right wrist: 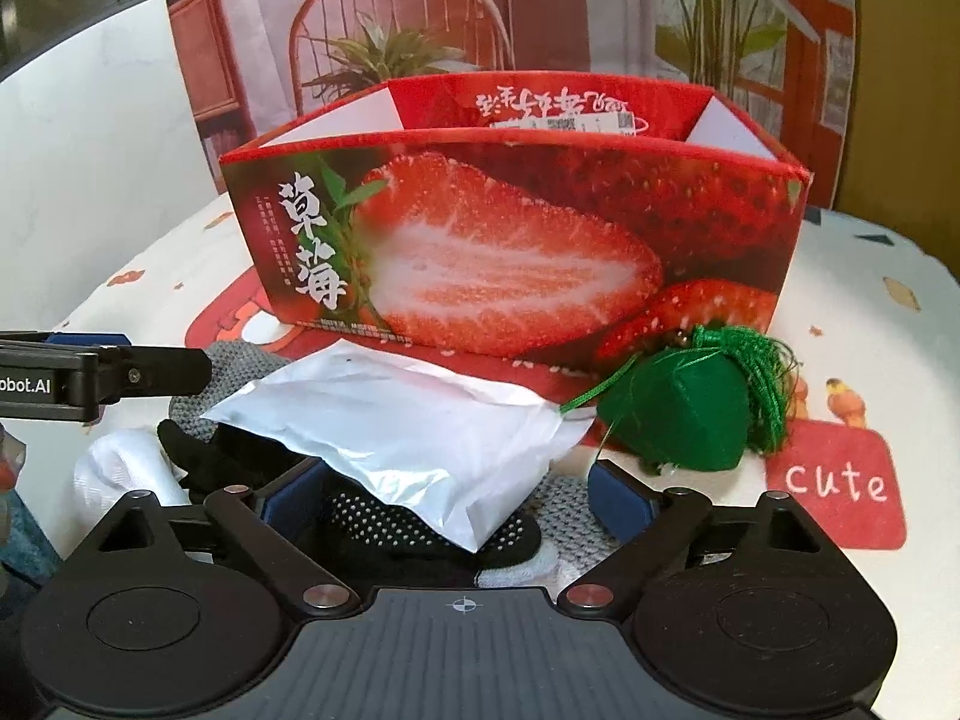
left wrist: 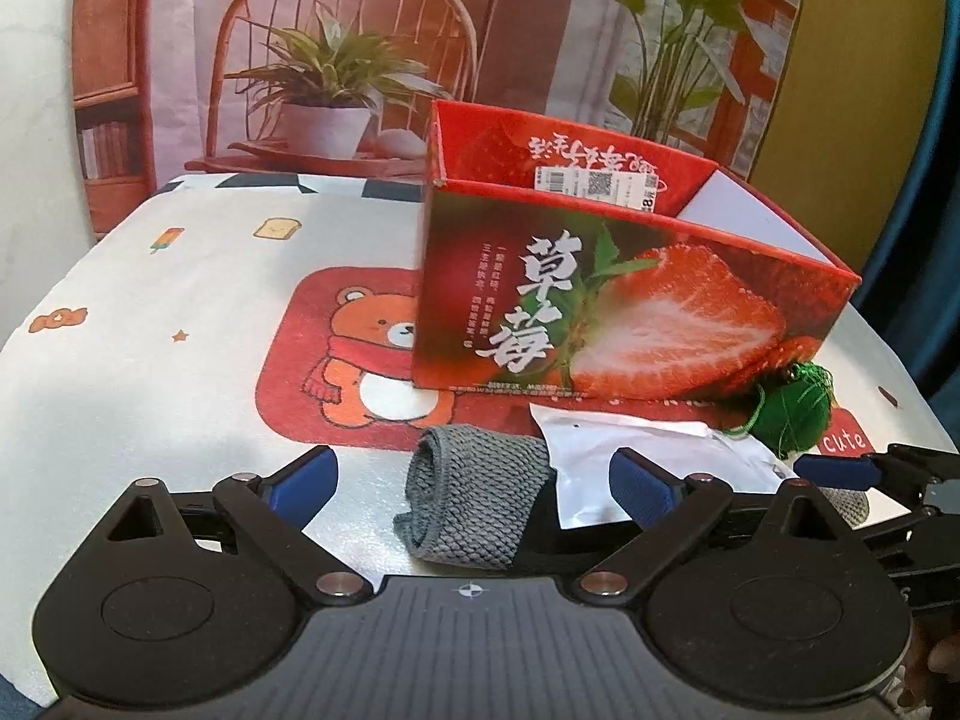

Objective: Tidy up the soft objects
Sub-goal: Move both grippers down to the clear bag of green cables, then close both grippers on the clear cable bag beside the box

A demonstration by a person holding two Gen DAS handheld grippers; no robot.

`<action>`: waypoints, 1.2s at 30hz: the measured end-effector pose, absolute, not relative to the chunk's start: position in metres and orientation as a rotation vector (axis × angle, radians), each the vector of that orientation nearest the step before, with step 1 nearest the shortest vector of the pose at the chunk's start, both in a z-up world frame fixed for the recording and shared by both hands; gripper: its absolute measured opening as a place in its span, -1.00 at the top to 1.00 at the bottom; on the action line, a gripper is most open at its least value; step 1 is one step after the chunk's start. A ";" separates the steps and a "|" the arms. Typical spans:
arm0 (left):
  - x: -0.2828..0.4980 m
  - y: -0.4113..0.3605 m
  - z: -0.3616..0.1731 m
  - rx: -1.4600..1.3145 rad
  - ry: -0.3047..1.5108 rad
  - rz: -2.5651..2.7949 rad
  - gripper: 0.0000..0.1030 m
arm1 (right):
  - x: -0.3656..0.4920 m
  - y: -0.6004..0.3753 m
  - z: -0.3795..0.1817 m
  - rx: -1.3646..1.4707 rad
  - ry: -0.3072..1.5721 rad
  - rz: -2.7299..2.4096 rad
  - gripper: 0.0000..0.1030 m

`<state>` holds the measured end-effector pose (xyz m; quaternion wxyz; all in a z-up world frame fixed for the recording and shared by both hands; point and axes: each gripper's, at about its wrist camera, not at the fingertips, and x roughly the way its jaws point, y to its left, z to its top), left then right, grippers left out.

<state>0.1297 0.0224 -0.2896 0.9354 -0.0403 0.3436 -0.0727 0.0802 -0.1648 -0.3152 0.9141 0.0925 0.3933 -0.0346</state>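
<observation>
A red strawberry-print box (left wrist: pixel 606 306) (right wrist: pixel 510 240) stands open-topped on the table. In front of it lie a folded grey knitted cloth (left wrist: pixel 474 498), a white foil pouch (left wrist: pixel 648 468) (right wrist: pixel 408 420) and a green tasselled pouch (left wrist: pixel 792 414) (right wrist: pixel 678 420). My left gripper (left wrist: pixel 474 480) is open, its blue fingers either side of the grey cloth. My right gripper (right wrist: pixel 456 498) is open around the white pouch's near end, above a black dotted sock (right wrist: pixel 432 534) and white sock (right wrist: pixel 126 474). Its finger shows in the left wrist view (left wrist: pixel 840 471).
The table wears a white cartoon cloth with a red bear mat (left wrist: pixel 354 360) and a "cute" patch (right wrist: pixel 834 486). A printed backdrop with chair and plants (left wrist: pixel 342 72) hangs behind. The left gripper's arm (right wrist: pixel 102 375) enters the right wrist view at left.
</observation>
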 end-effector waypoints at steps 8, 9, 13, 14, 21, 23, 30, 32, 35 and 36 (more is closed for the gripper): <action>0.130 0.025 -0.291 -0.089 0.700 -0.131 -0.91 | 0.088 -0.164 -0.320 0.179 0.821 -0.066 -0.74; 0.130 0.025 -0.291 -0.088 0.699 -0.130 -0.90 | 0.090 -0.164 -0.321 0.180 0.821 -0.069 -0.71; 0.129 0.026 -0.291 -0.089 0.691 -0.126 -0.89 | 0.102 -0.164 -0.321 0.181 0.826 -0.065 -0.54; 0.129 0.027 -0.290 -0.091 0.689 -0.127 -0.86 | 0.103 -0.164 -0.320 0.180 0.824 -0.064 -0.49; 0.130 0.026 -0.290 -0.095 0.683 -0.144 -0.76 | 0.104 -0.172 -0.311 0.203 0.787 -0.076 -0.38; 0.131 0.024 -0.289 -0.092 0.681 -0.164 -0.66 | 0.104 -0.178 -0.307 0.222 0.774 -0.085 -0.38; 0.143 0.006 -0.286 -0.017 0.685 -0.254 -0.41 | 0.109 -0.191 -0.298 0.267 0.739 -0.091 -0.35; 0.149 0.001 -0.285 0.004 0.677 -0.283 -0.41 | 0.111 -0.193 -0.297 0.279 0.732 -0.091 -0.34; 0.159 -0.006 -0.285 0.028 0.673 -0.318 -0.39 | 0.113 -0.199 -0.297 0.300 0.723 -0.090 -0.32; 0.163 -0.009 -0.286 0.044 0.673 -0.326 -0.35 | 0.114 -0.200 -0.297 0.309 0.721 -0.090 -0.32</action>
